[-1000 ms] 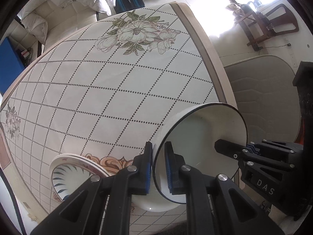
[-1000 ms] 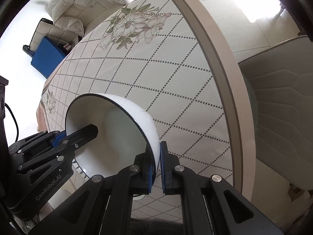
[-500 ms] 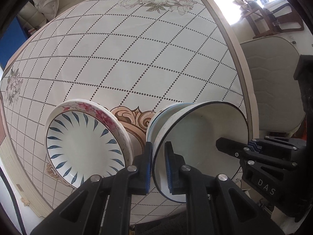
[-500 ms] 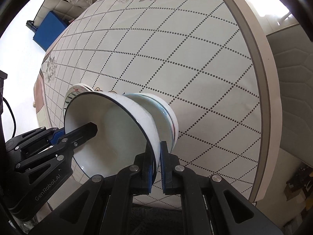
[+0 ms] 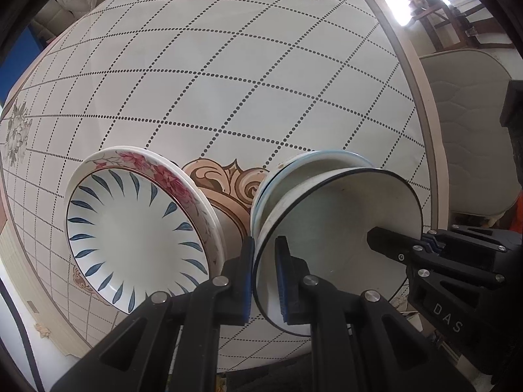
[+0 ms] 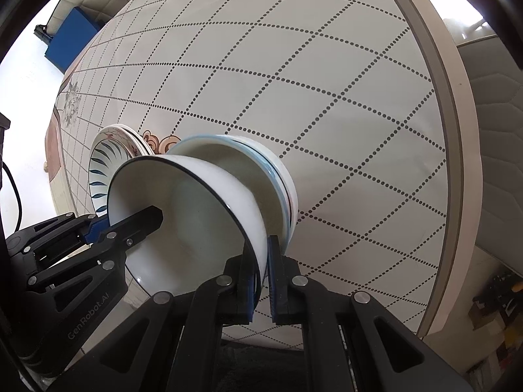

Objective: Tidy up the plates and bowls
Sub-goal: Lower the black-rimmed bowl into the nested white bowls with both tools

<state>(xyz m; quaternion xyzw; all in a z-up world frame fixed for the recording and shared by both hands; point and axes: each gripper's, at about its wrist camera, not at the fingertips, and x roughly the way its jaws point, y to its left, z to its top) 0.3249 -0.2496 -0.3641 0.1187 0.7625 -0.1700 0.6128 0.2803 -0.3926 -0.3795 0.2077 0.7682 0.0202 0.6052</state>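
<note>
Both grippers clamped on rim of white bowl (image 5: 336, 228), opposite sides: L gripper (image 5: 264, 277) on one edge, R gripper (image 6: 261, 281) on other, jaws near-shut w/ only bowl wall between. Bowl tilted, nested into bowl stack (image 6: 278, 176) on table (image 5: 228, 81). Plate stack (image 5: 137, 228) just beside bowl stack, apart from it.

Ahead of me the tablecloth (image 5: 228, 75) lies bare, room to pass. Close in, plate stack (image 5: 137, 228) sits left, bowl stack (image 6: 261, 170) just right of it; narrow gap btwn. Chair (image 5: 467, 130) blocks beyond table's right edge.
</note>
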